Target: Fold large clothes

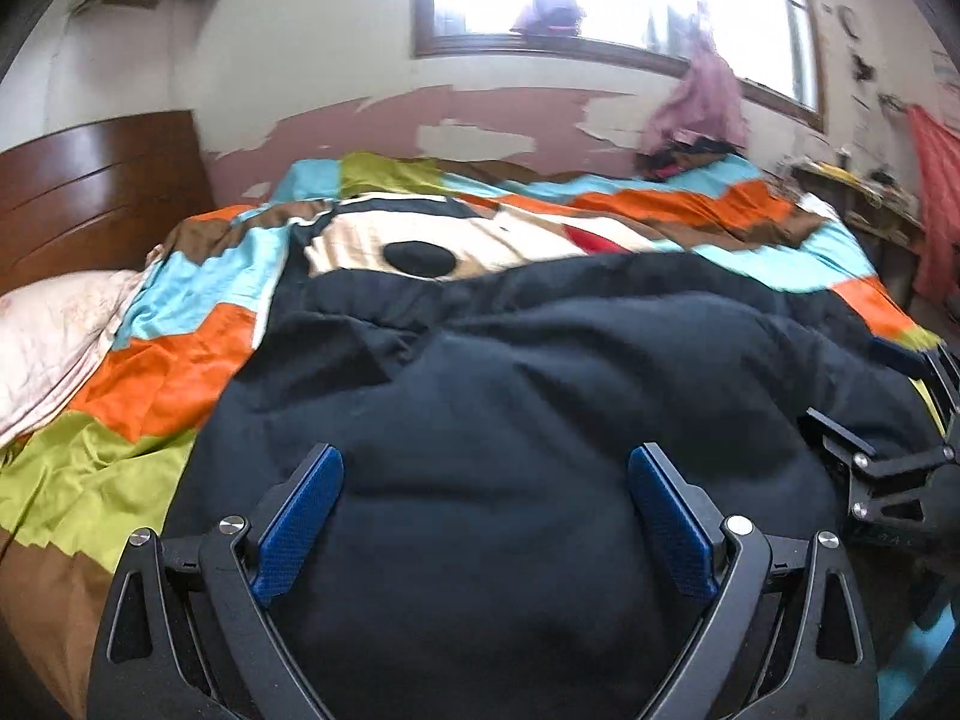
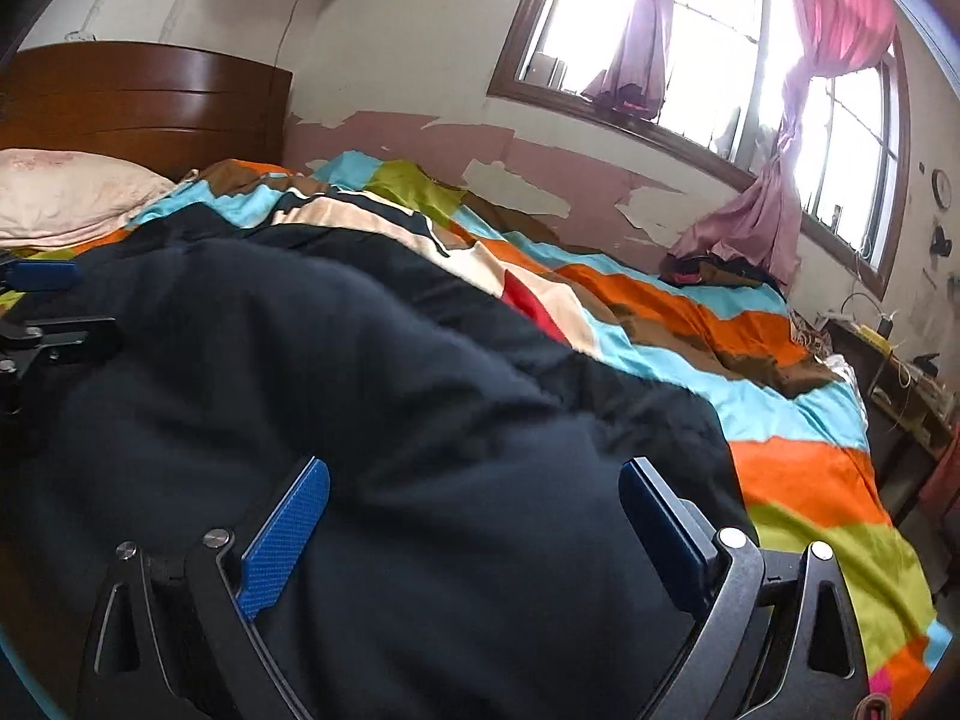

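Through the left wrist camera, my left gripper [image 1: 486, 483] stands spread wide, its two blue cross-hatched pads [image 1: 300, 525] well apart with nothing pinched between them. Under and between my fingers lies the dark garment [image 1: 510, 372], a big, thick, soft navy piece with puffy rounded folds; whether the pads touch its cloth I cannot tell. It reaches ahead of my fingertips to a rumpled edge. Beyond that edge spreads the bedspread [image 1: 174, 372], smooth and slightly shiny, in jagged blocks of orange, sky blue, lime and brown around a cartoon face. To the left of my fingers sits a pale pink pillow [image 1: 60, 342] against a curved wooden headboard [image 1: 90, 192]. At the far right, my right gripper [image 1: 894, 414] lies low over the same garment. I can read no writing or label.

Through the right wrist camera, my right gripper [image 2: 474, 495] is likewise splayed open, blue pads [image 2: 285, 537] wide apart and clamping nothing. The dark garment [image 2: 360, 396] fills the space between and ahead of my fingers, matte and fleecy. My left gripper [image 2: 42, 300] shows at the left edge, over the garment. To the right of my fingers runs the striped bedspread [image 2: 804, 474]; far ahead, pink curtains [image 2: 750, 216] hang knotted at a wood-framed window [image 2: 606, 108] above peeling pink wall paint.
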`<state>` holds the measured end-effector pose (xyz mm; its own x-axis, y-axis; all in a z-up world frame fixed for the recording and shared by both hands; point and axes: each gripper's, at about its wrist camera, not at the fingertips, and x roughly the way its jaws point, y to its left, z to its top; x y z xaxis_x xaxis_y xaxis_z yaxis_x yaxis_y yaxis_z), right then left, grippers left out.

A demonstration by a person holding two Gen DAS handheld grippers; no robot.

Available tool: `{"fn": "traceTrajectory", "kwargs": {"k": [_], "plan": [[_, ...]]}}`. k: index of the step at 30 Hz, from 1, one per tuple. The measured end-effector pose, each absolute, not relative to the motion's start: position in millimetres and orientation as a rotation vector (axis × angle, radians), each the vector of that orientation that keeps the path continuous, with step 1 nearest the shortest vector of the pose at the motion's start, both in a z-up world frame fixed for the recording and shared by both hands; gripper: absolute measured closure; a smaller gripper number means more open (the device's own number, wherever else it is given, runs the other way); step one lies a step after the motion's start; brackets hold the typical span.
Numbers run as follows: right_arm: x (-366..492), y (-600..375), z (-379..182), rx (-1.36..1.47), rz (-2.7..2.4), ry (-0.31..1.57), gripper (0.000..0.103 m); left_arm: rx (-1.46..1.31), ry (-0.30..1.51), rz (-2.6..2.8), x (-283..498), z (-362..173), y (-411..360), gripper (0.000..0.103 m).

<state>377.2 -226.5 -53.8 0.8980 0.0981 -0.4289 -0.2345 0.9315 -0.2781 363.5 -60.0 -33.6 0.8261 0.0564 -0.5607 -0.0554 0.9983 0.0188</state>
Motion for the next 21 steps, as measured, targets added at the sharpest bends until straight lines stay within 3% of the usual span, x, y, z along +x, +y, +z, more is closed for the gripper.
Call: {"fn": "traceTrajectory", "kwargs": {"k": [6, 11, 21], "plan": [[431, -229, -65, -0.289, 0.145, 0.502, 0.005, -0.12, 0.61, 0.113, 393, -42, -33, 0.001], [464, -237, -68, -0.233, 0.157, 0.57, 0.001, -0.177, 0.688, 0.069, 417, -46, -17, 0.001], [489, -249, -79, -0.111, 0.249, 0.666, 0.0, -0.165, 0.638, 0.062, 414, -51, -19, 0.001]]}}
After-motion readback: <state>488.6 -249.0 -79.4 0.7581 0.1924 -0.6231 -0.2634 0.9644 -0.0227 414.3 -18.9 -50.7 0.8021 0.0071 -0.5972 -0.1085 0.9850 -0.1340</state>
